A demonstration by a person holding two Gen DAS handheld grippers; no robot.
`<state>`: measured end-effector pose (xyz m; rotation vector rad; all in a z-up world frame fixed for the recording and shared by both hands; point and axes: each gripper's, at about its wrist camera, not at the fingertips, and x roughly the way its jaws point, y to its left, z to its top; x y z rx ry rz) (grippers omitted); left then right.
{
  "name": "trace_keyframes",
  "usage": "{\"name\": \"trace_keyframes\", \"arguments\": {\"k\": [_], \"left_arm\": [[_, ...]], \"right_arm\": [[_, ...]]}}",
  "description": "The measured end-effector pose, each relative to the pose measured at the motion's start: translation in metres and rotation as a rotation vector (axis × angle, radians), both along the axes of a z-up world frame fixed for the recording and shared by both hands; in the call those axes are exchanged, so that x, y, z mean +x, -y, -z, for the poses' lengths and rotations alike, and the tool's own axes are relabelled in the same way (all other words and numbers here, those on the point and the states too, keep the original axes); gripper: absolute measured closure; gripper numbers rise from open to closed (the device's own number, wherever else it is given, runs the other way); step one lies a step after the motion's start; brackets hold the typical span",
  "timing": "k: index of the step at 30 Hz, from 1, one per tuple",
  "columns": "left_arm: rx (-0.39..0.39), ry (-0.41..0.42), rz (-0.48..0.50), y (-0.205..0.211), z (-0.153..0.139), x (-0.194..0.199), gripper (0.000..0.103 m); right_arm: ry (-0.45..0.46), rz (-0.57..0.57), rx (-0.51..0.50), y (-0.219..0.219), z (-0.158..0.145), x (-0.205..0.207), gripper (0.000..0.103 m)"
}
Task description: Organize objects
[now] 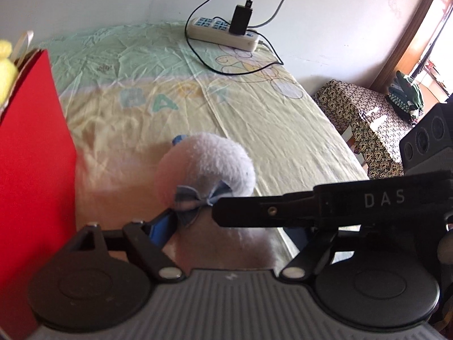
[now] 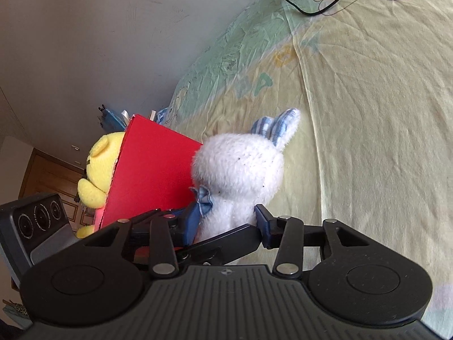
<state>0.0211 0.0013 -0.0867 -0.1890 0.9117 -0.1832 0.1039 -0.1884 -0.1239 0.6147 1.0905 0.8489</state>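
A white plush rabbit (image 2: 240, 170) with blue striped ears and a blue bow sits held above the bed. My right gripper (image 2: 226, 221) is shut on the rabbit's body, blue pads on either side. In the left wrist view the rabbit (image 1: 206, 167) fills the centre, and my left gripper (image 1: 195, 215) is around its neck and bow; its right finger is hidden behind the right gripper's black finger (image 1: 283, 206) lying across. A red paper bag (image 2: 150, 170) stands just left of the rabbit, with a yellow plush toy (image 2: 99, 170) in it. The bag (image 1: 31, 155) also fills the left of the left wrist view.
The bed has a pale yellow and green sheet (image 1: 254, 113). A white power strip (image 1: 223, 32) with a black charger and cables lies at the far edge by the wall. A patterned covered stool (image 1: 365, 119) stands right of the bed.
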Motion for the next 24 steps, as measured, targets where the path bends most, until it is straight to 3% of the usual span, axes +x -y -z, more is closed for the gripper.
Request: {"name": "trace_keyframes", "arguments": {"k": [7, 14, 24], "left_arm": [[-0.018, 0.026, 0.018, 0.016, -0.017, -0.030, 0.025], [-0.016, 0.098, 0.005, 0.015, -0.049, -0.064, 0.025], [0.020, 0.302, -0.005, -0.023, -0.108, -0.103, 0.025]], "right_arm": [[0.054, -0.027, -0.026, 0.013, -0.021, -0.031, 0.059], [0.168, -0.059, -0.018, 0.005, -0.060, -0.055, 0.059], [0.387, -0.066, 0.014, -0.043, -0.128, -0.081, 0.059]]}}
